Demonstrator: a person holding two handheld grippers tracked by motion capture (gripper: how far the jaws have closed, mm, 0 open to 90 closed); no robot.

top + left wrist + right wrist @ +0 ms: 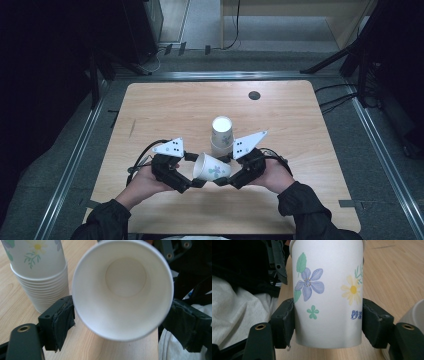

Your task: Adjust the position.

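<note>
Cup (pixel 211 169): smooth tapered flower-printed paper, round rim.

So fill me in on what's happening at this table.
A person holds one flowered paper cup on its side above the table, between two hand-held grippers. The right gripper is clamped on the cup's body. The left gripper straddles its open rim, pads at the edge. A stack of upside-down cups stands just behind.

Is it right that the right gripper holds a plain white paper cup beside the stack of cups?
Not quite. The paper cup in the right gripper is not plain: the right gripper view shows printed flowers. It is beside the stack of cups.
</note>
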